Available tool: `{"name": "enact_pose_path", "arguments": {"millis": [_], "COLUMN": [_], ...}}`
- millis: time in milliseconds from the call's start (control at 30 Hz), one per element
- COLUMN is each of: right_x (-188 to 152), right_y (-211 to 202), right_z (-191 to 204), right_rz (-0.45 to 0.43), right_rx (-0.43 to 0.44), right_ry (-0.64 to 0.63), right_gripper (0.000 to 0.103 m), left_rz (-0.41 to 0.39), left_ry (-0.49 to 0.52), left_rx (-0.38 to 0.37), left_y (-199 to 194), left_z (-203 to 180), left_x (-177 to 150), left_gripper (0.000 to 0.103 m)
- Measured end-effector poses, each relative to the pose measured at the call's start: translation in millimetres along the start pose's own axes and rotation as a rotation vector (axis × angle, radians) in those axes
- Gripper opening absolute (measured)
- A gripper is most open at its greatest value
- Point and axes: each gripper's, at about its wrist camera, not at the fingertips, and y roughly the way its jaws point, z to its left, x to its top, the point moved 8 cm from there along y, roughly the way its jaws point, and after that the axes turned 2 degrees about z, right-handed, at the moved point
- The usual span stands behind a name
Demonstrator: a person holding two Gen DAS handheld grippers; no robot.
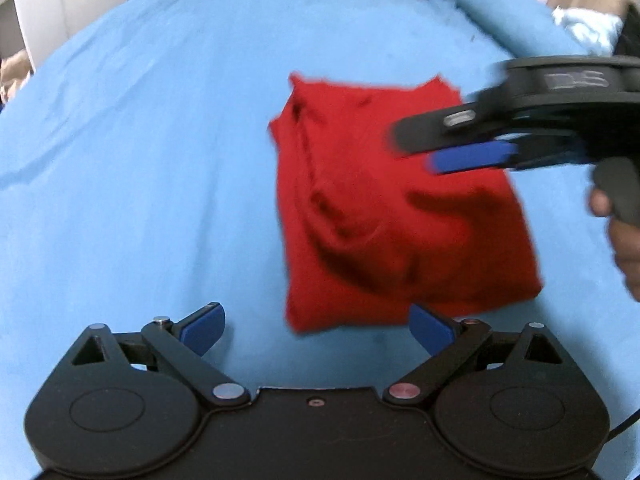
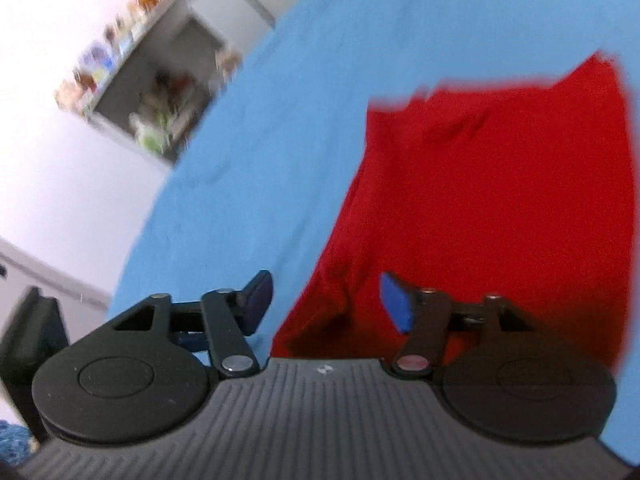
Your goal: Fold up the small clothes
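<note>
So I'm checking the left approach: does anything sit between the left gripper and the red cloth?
Nothing visible does. The left gripper is open just short of the red cloth, with only blue sheet between; the right gripper hovers farther along.

The left wrist view looks forward and down along its open fingers from near the bed's front edge. The right wrist view, tilted, looks leftward from close above. Both share the folded red cloth garment (image 1: 404, 208) (image 2: 500, 208) on the light-blue bedsheet (image 1: 140, 160) (image 2: 280, 140).
</note>
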Motion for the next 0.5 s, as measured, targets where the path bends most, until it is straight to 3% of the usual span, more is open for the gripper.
{"name": "enact_pose_path", "arguments": {"millis": [67,133,267,300,367,500], "right_x": [5,-3,-56,-72,-100,-129], "right_y": [-41,-79,-106,-102,-92,-73], "right_z": [-11,-26,-51,-56,-63,-68], "right_rz": [-0.094,-0.172,-0.173,-0.153,-0.126,-0.134], "right_rx": [-0.066,-0.197,-0.459,-0.495,-0.513,-0.550], "right_ry": [0.012,-0.007,-0.099,-0.104,-0.088,-0.055], "right_gripper": [0.089,0.094,0.095,0.095,0.095,0.095], "left_rz": [-0.024,-0.018,0.013,0.024,0.039,0.044], "left_ry": [-0.010,-0.026,-0.100,-0.116,-0.145,-0.172], "left_rx": [-0.028,-0.042,-0.060,-0.051,-0.043,-0.032], "left_y": [-7,-5,11,15,25,39], "left_z": [-9,-17,-23,-23,-20,-16], "left_x": [11,17,28,27,27,33], "left_gripper": [0.093,0.086,0.072,0.071,0.057,0.046]}}
